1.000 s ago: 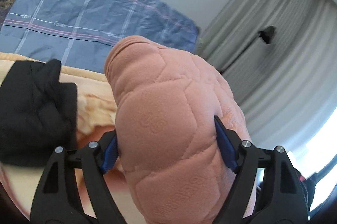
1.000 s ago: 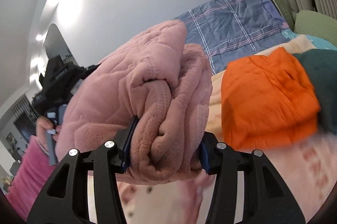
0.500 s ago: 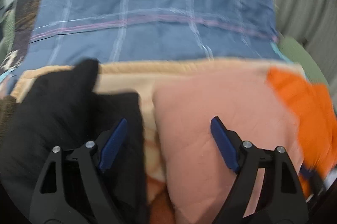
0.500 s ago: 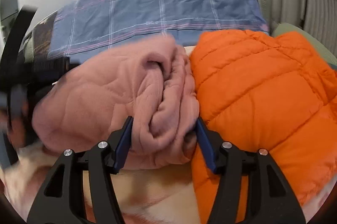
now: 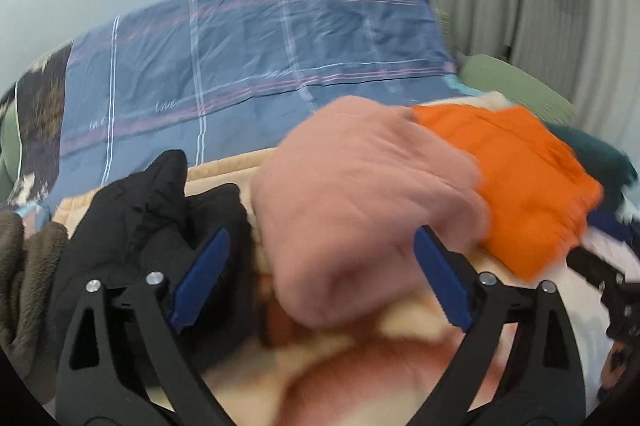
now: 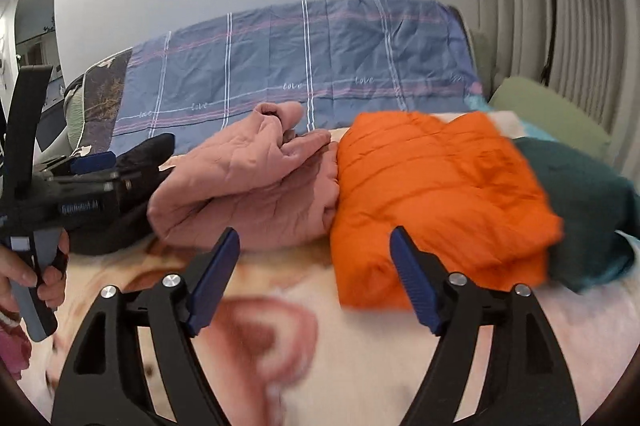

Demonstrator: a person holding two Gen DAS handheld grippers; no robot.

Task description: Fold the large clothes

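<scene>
Lying ahead of both sets of tongs on the bed, the folded pink quilted garment (image 6: 256,181) forms a soft, stitched bundle with rumpled layers at its near end. The left tongs (image 5: 320,276) are spreading wider, their ribbed blue pads (image 5: 202,282) flanking the bundle's blurred near end without pressing it. The right tongs (image 6: 314,276) are also opening, with nothing between their pads; the bundle sits just beyond their left pad. To its right, touching it, lies a puffy orange jacket (image 6: 436,197) folded into a blocky slab, then a dark teal fleece (image 6: 588,201). Left of the pink bundle sits a matte black garment (image 5: 160,209). Underneath spreads a plush peach-patterned blanket (image 6: 360,346), with a smooth blue plaid quilt (image 6: 304,61) beyond.
</scene>
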